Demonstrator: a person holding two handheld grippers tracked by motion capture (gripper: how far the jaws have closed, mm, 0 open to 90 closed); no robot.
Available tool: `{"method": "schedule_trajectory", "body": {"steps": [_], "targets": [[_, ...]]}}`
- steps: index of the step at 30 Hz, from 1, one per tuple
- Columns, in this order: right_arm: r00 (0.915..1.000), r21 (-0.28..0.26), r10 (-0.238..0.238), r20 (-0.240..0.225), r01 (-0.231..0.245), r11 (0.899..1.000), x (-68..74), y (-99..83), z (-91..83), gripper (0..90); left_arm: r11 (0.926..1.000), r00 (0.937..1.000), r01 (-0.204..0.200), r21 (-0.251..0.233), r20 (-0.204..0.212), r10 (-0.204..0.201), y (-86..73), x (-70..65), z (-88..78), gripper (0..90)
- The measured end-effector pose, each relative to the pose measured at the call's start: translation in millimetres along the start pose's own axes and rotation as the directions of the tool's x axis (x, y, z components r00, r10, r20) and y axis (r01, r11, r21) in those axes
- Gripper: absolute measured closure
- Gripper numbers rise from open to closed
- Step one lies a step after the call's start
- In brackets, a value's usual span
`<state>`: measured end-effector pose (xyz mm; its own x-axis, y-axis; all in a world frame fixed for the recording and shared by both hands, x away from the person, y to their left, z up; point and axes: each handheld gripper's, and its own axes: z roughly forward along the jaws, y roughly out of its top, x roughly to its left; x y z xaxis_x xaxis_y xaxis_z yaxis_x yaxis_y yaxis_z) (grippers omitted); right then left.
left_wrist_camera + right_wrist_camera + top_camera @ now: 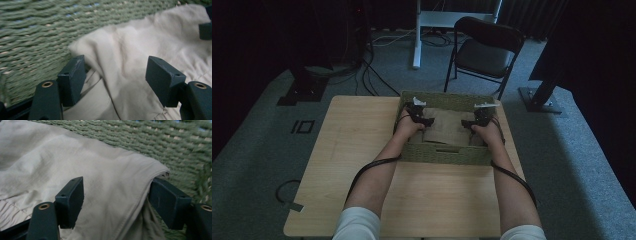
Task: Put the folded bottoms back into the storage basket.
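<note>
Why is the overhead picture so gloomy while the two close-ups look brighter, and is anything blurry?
High view: dim, the room behind nearly black, the table and basket only softly lit. Left gripper view: brighter, the beige cloth fairly clear, the basket weave soft and smeared near the top, the near fingers slightly out of focus. Right gripper view: similar, the weave soft at the upper right.

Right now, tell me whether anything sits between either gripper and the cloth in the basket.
Nothing visible does. The left gripper and right gripper both stand open astride the beige cloth, inside the green woven basket.
</note>
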<state>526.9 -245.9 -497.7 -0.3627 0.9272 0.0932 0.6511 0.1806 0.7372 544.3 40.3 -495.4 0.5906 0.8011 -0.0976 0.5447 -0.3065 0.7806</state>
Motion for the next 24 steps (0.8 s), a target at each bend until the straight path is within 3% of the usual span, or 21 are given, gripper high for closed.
{"method": "schedule_trajectory", "body": {"steps": [2,4,7,13,16,21,24], "targets": [[0.9998,-0.002,-0.018,-0.008,0.018,1.000,0.4,2.2,-3.3,21.7,0.9996,0.9998,0.011,-0.027,-0.016,-0.012,4.1,-0.1,-5.1,28.4],[0.9999,-0.018,-0.002,-0.016,0.001,1.000,1.3,4.1,-6.9,19.5,0.9981,0.9997,0.005,-0.061,0.023,-0.003,7.0,-1.1,-11.3,28.4],[0.9999,-0.022,-0.010,-0.011,0.010,1.000,4.4,8.4,-13.5,18.5,0.9984,0.9990,-0.006,-0.056,0.043,0.009,11.2,-3.1,-20.8,28.3],[0.9988,-0.046,0.003,-0.050,-0.006,0.999,12.6,22.9,-33.1,16.7,0.9955,0.9934,0.081,-0.049,0.085,-0.077,21.2,-6.4,-43.6,26.1],[0.9986,-0.043,-0.010,-0.052,0.008,0.999,17.4,27.2,-41.4,16.7,0.9939,0.9910,0.095,-0.056,0.100,-0.089,23.8,-7.1,-52.3,22.9],[0.9988,-0.076,-0.011,-0.047,0.007,0.997,23.1,30.8,-53.1,16.7,0.9919,0.9888,0.108,-0.067,0.111,-0.100,27.7,-11.1,-65.5,20.4],[0.9992,-0.092,-0.015,-0.037,0.012,0.996,24.4,30.6,-58.9,16.6,0.9945,0.9903,0.080,-0.066,0.119,-0.072,27.7,-13.9,-72.1,19.2]]}}
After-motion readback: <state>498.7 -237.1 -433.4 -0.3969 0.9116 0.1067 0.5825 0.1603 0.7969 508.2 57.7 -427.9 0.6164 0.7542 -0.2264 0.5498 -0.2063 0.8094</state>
